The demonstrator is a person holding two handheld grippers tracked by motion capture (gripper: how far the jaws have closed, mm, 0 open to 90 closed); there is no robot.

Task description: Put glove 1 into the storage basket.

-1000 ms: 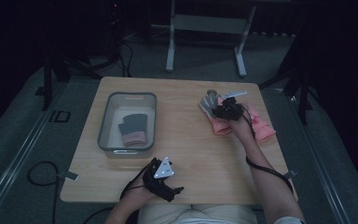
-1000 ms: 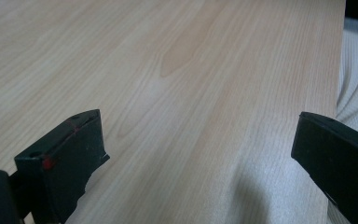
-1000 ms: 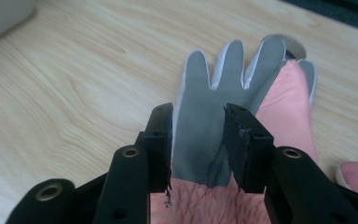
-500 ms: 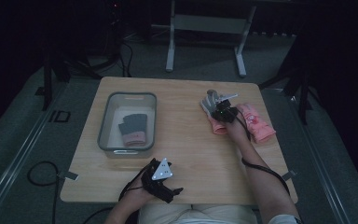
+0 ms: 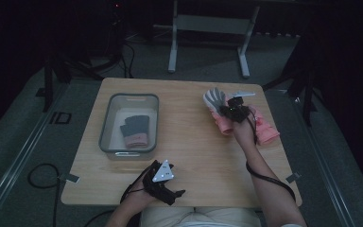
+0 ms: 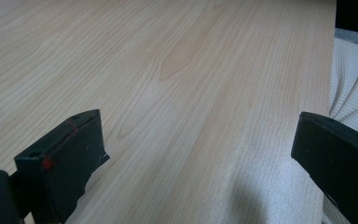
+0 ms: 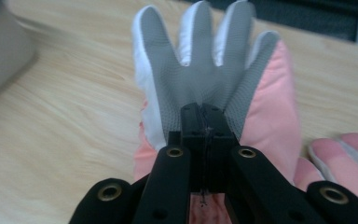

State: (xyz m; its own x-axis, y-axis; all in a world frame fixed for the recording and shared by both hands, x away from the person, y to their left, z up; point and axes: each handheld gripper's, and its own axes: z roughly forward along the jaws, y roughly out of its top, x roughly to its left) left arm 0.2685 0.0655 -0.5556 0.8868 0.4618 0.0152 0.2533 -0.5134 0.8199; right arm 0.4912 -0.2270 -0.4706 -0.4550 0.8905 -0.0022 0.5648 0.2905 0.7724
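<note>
A pink glove with a grey palm [image 5: 216, 105] lies at the table's back right, fingers pointing away [image 7: 205, 60]. My right gripper [image 5: 235, 111] is over its palm, jaws pressed together on the palm fabric [image 7: 204, 116]. A second pink glove [image 5: 266, 131] lies just right of it, its fingertips [image 7: 349, 154] visible beside my jaws. My left gripper [image 5: 163, 182] rests at the table's front edge, open with bare wood between its jaws [image 6: 200, 154].
A clear plastic bin [image 5: 108, 127] stands at the left of the table and holds a dark glove with a pink cuff [image 5: 134, 130]. White knitted clothing [image 6: 352, 79] of the person shows past the table's front edge. Bare wood [image 5: 189, 137] separates bin and gloves.
My right gripper has shifted slightly over the grey-palmed glove, drifting left and then back. The left gripper has stayed where it was.
</note>
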